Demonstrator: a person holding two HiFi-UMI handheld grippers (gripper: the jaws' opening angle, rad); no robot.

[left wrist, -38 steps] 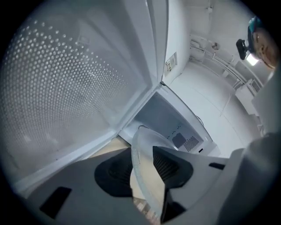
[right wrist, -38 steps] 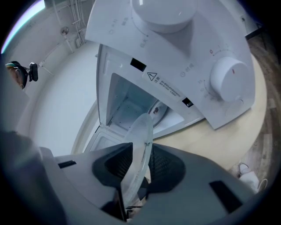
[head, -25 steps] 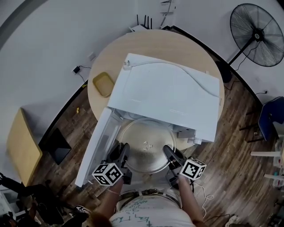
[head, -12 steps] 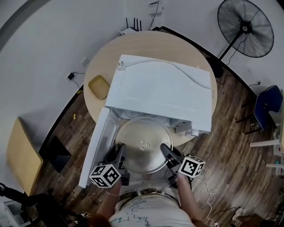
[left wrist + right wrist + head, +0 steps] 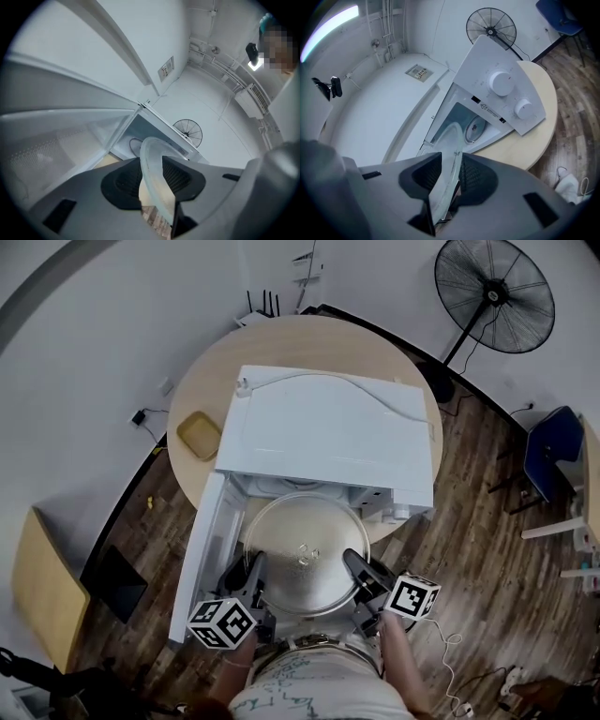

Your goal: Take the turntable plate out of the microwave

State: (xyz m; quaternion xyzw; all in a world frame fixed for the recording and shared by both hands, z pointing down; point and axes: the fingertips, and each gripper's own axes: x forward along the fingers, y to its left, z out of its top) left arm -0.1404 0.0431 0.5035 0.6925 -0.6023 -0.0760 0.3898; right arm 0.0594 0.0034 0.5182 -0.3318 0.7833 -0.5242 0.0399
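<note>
Fingers point(image 5: 476, 178) of right gripper point(image 5: 450, 174) on turntable plate point(image 5: 302, 554)

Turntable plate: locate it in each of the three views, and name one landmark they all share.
Head view: turntable plate lower centre, at the open microwave's mouth, held between left gripper and right gripper.
Left gripper view: turntable plate bottom centre, edge-on between the closing jaws.
Right gripper view: turntable plate lower centre, edge-on between the jaws.
Shared landmark: the standing fan.
</note>
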